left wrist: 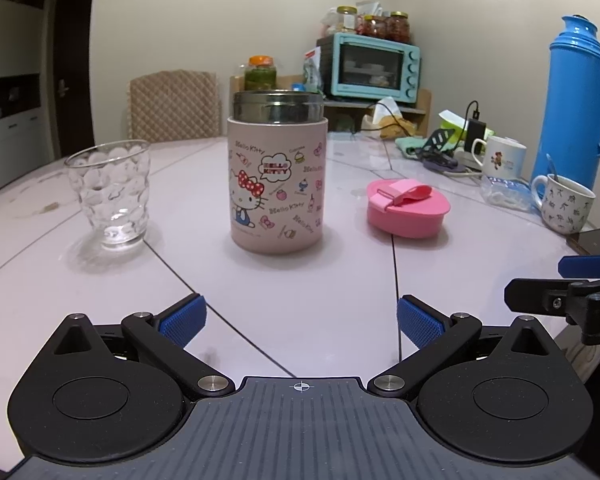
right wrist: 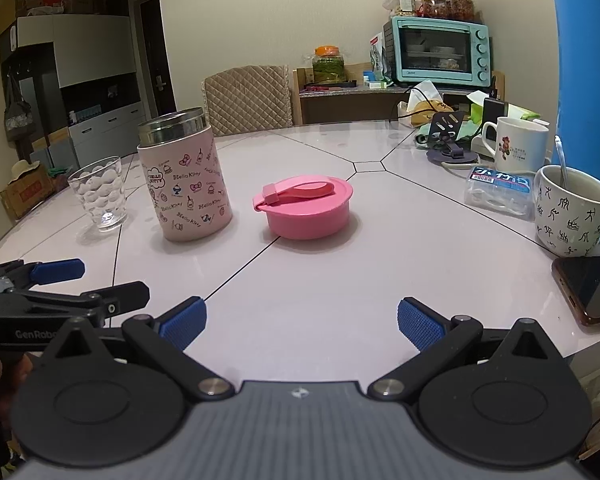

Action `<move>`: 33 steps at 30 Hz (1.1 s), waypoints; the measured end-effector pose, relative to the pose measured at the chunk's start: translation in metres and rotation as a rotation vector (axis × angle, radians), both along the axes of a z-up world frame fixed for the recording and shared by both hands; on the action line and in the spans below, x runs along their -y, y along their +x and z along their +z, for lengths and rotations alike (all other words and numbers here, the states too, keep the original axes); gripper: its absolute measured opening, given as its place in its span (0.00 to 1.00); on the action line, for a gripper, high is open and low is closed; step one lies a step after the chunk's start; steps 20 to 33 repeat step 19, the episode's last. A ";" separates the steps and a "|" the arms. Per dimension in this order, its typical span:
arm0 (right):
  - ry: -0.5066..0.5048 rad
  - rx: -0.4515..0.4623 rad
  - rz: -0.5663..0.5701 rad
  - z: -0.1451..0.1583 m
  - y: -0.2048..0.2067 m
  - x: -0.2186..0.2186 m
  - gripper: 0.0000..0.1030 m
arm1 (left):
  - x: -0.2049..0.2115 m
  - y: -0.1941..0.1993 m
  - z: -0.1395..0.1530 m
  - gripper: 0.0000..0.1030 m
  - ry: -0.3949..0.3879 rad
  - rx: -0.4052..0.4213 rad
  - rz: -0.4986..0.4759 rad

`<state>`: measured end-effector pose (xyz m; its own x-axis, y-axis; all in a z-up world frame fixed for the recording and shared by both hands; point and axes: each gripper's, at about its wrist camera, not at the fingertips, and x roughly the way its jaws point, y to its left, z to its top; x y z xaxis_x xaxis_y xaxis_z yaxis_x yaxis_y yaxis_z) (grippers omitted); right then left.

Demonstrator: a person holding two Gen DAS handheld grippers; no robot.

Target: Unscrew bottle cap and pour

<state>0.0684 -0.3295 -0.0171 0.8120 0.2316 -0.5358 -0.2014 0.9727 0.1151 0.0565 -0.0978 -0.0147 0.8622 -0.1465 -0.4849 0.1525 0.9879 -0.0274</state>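
My left gripper gapes wide, empty; the upright bottle stands at twelve o'clock. My right gripper, wide too, faces the cap.

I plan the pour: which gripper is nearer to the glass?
Left. The left gripper faces the bottle, with the glass just left of it. The right gripper faces the cap, farther away.

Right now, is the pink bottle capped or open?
Open. The bottle stands upright with its bare steel rim showing, and its pink cap lies on the table beside it, apart.
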 end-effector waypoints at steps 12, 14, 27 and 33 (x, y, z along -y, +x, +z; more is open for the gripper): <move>0.000 0.004 -0.007 0.001 0.003 -0.001 1.00 | -0.003 0.002 -0.001 1.00 -0.009 -0.002 0.004; 0.000 0.005 -0.009 0.002 0.003 -0.001 1.00 | -0.004 0.002 0.000 1.00 -0.009 0.004 0.005; 0.000 0.010 -0.009 0.003 0.004 -0.002 1.00 | -0.003 0.002 0.000 1.00 -0.002 0.023 0.008; 0.000 0.010 -0.009 0.003 0.004 -0.002 1.00 | -0.003 0.002 0.000 1.00 -0.002 0.023 0.008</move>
